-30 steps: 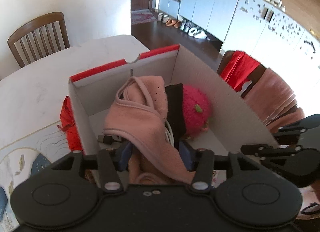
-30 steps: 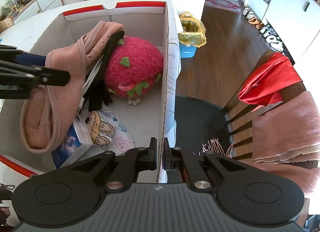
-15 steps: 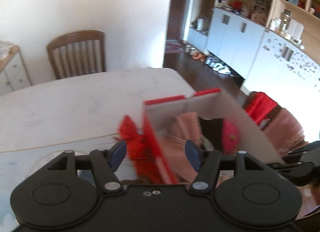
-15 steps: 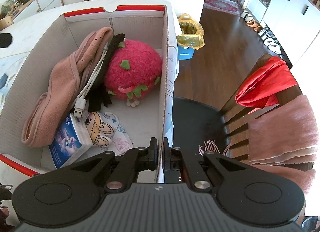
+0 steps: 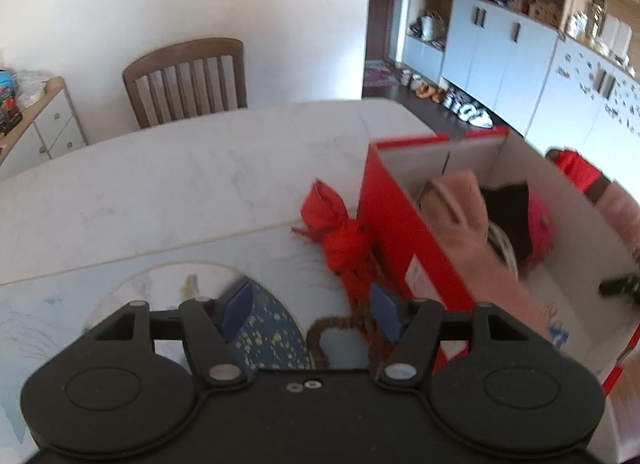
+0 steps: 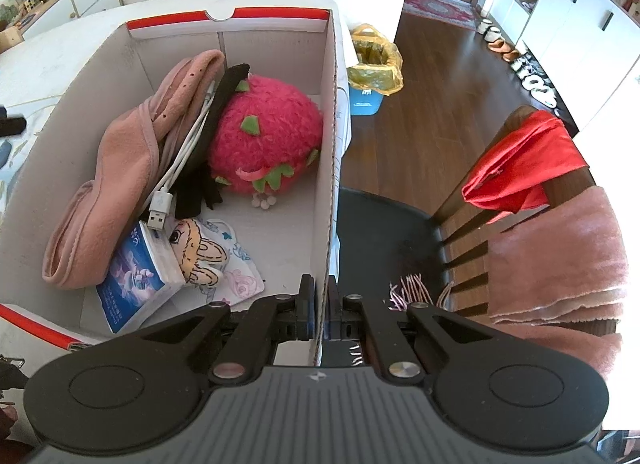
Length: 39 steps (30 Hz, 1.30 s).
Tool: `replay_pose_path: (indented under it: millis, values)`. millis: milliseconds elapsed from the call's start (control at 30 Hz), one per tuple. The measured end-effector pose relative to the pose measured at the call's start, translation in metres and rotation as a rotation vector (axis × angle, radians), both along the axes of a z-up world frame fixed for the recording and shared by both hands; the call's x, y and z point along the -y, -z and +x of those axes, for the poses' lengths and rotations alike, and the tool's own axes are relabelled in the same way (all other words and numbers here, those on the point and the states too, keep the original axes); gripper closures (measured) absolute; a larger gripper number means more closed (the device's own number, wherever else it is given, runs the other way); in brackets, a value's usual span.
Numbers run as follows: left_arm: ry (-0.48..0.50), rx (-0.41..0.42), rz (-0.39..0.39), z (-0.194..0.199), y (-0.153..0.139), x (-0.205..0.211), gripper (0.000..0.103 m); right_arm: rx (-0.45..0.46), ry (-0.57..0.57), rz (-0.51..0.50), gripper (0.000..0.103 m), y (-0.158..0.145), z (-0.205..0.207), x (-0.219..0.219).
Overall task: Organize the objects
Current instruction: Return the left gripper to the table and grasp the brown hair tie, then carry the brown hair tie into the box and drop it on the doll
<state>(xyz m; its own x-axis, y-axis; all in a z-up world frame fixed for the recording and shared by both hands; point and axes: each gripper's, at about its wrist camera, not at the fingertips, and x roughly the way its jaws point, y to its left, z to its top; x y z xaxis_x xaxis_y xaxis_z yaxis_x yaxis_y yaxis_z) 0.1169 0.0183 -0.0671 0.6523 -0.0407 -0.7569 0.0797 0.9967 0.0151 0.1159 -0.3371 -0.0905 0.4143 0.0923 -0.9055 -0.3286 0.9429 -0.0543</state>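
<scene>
— Any legible wording on the blue book point(image 6: 134, 284) inside the cardboard box point(image 6: 326, 136)?
— Pale lines of print on the cover, too small to read.
— The blue bin point(image 6: 365, 100) on the floor beside the box?
— A white mark on its side, not decipherable.
— Stickers across the white cabinet doors point(image 5: 592, 104)?
— Blurred specks only; no letters or numbers made out.
— The label on the box's red side point(image 5: 416, 272)?
— Pale patch, unreadable.
</scene>
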Motion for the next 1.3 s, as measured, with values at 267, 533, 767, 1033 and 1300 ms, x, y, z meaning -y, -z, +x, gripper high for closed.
replay_pose_path:
  millis: [267, 533, 767, 1033, 1300]
  values:
    - [0.088, -0.05, 0.032, -0.006, 0.047, 0.015, 0.042, -0.002, 0.002, -0.019, 0.099, -0.002, -0.003, -0.005]
    - [0.145, -0.068, 0.034, -0.009, 0.069, 0.031, 0.058, -0.005, 0.009, -0.026, 0.098, -0.002, -0.003, -0.006]
    - [0.137, -0.08, 0.02, -0.006, 0.076, 0.031, 0.075, -0.006, 0.011, -0.027, 0.098, -0.002, -0.003, -0.006]
    - [0.131, -0.097, -0.014, -0.004, 0.075, 0.028, 0.097, -0.005, 0.012, -0.025, 0.098, -0.002, -0.003, -0.006]
    - [0.079, -0.083, -0.062, -0.011, 0.059, 0.019, 0.098, 0.0, 0.016, -0.012, 0.098, -0.002, -0.003, -0.005]
